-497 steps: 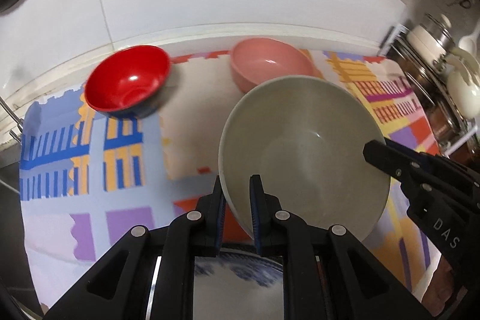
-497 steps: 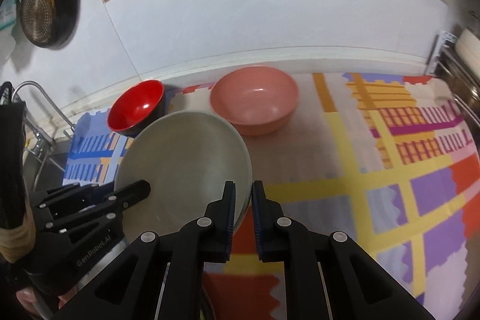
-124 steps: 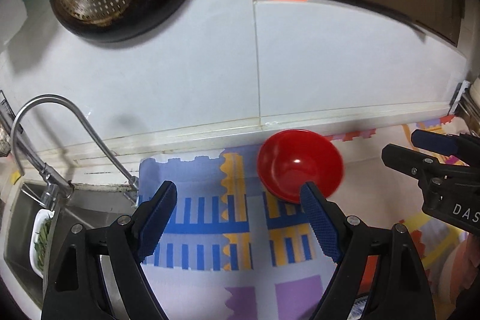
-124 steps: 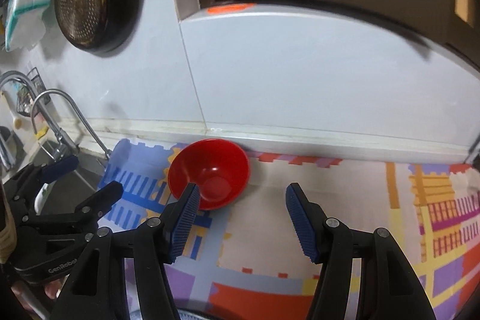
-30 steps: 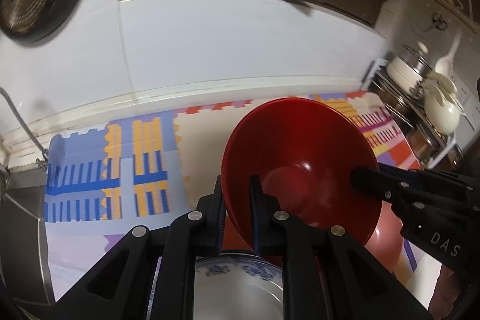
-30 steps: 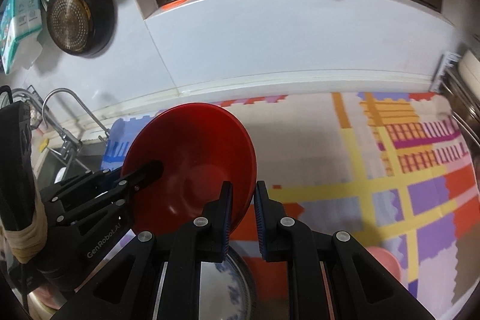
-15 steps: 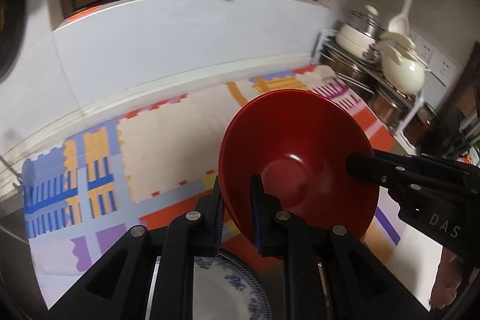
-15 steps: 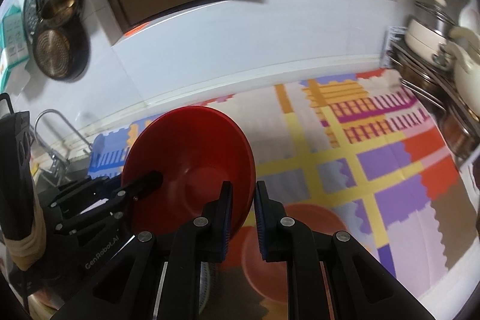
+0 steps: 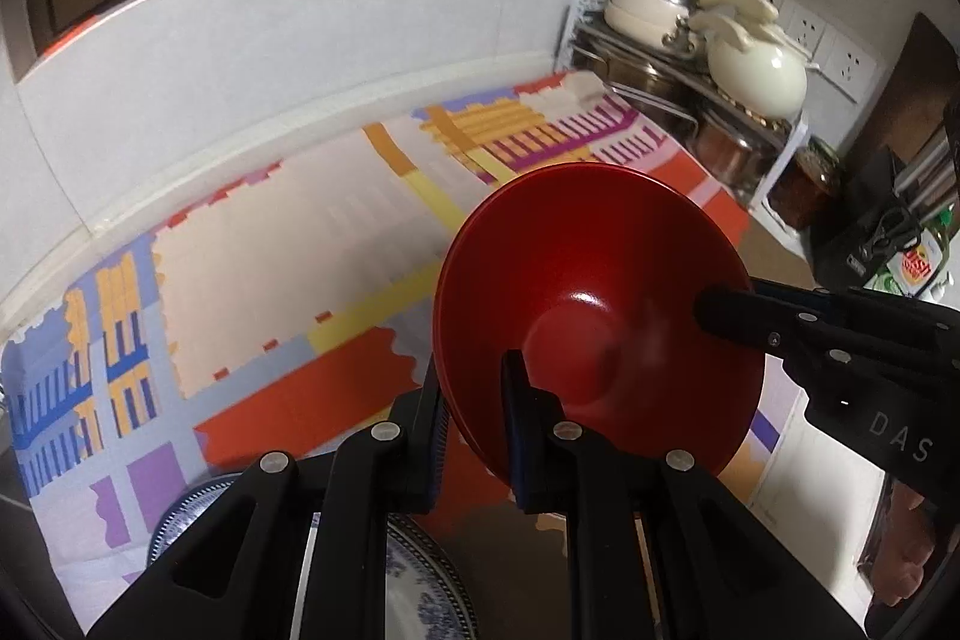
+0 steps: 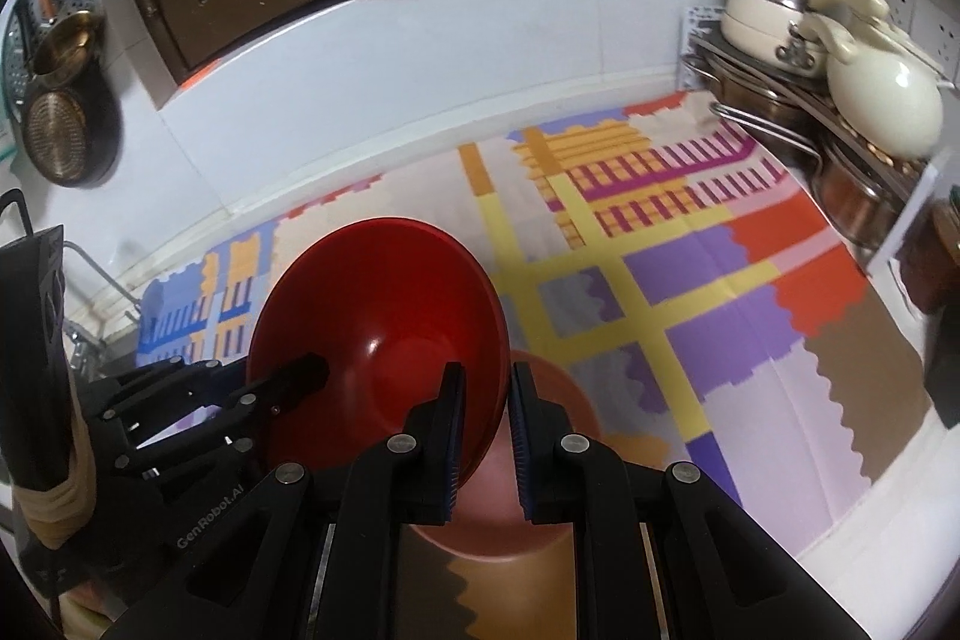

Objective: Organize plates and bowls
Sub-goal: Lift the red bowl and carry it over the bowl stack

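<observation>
Both claws grip one red bowl by opposite rims: the left claw pinches the near edge, the right claw the other, each narrowed onto it. A second ago the bowl hung over the blue-striped end of the mat; now it is carried toward the pot rack. Just beyond the right claw, under the bowl, sits what looks like the pink bowl, probably the nesting target. Below the left claw lies a blue-patterned plate.
</observation>
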Demonstrator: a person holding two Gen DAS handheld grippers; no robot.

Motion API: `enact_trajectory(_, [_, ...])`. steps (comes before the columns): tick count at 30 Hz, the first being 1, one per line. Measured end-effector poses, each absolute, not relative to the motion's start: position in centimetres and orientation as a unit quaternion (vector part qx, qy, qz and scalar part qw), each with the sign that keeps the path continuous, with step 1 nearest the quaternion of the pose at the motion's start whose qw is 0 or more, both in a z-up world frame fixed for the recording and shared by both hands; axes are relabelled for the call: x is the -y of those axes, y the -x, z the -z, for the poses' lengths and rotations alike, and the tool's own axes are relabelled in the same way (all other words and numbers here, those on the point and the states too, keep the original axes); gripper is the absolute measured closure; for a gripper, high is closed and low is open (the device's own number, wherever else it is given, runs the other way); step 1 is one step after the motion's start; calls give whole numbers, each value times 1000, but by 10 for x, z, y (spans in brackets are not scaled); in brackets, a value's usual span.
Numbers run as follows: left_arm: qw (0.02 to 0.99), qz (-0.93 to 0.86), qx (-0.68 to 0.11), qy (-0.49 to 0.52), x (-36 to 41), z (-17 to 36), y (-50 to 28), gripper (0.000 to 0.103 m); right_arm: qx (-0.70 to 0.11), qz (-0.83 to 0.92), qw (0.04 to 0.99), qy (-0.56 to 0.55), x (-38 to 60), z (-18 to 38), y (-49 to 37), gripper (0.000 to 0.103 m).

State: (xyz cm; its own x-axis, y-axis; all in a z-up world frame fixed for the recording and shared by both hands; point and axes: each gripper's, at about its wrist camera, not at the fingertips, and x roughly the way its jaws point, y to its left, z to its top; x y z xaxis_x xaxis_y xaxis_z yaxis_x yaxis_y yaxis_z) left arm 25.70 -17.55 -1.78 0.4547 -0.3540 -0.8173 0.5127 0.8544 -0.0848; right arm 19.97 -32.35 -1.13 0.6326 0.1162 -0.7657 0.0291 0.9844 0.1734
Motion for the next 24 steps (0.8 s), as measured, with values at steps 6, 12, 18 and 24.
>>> enact_trajectory(6, [836,256,-475,-99,187,35,-254,86,-447,-16,890,-91,336,27,-197,87])
enact_trajectory(12, [827,254,-489,-110,195,49,-253,86,-463,-14,881,-98,343,41,-196,87])
enact_trajectory(18, [819,249,-504,-114,199,61,-254,86,-480,-15,870,-109,349,56,-197,87])
enact_trajectory(24, [814,243,-514,-118,202,71,-254,86,-497,-18,860,-113,351,70,-198,87])
